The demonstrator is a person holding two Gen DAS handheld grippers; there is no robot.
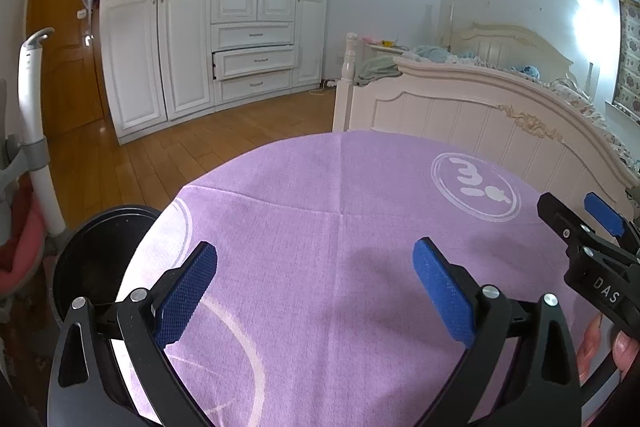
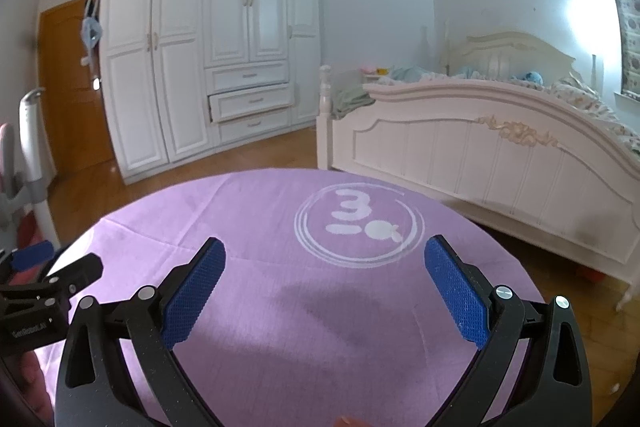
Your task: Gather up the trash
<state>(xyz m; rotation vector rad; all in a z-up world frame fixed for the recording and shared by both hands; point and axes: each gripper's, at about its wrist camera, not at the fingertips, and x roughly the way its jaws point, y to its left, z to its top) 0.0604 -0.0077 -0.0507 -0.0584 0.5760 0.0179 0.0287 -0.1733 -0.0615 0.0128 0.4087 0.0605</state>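
My left gripper (image 1: pixel 316 267) is open and empty above a round table with a purple cloth (image 1: pixel 320 195). My right gripper (image 2: pixel 326 267) is open and empty above the same cloth (image 2: pixel 280 307), near a white printed logo (image 2: pixel 358 223). The right gripper shows at the right edge of the left wrist view (image 1: pixel 576 215); the left gripper shows at the left edge of the right wrist view (image 2: pixel 48 263). A black bin (image 1: pixel 100 243) stands on the floor just left of the table. No trash shows on the cloth.
A white bed (image 2: pixel 500 155) stands close behind the table on the right. A white wardrobe (image 1: pixel 208 19) with one drawer ajar lines the far wall. A wooden door (image 1: pixel 64 43) and a white stand with a red chair (image 1: pixel 32 147) are at the left.
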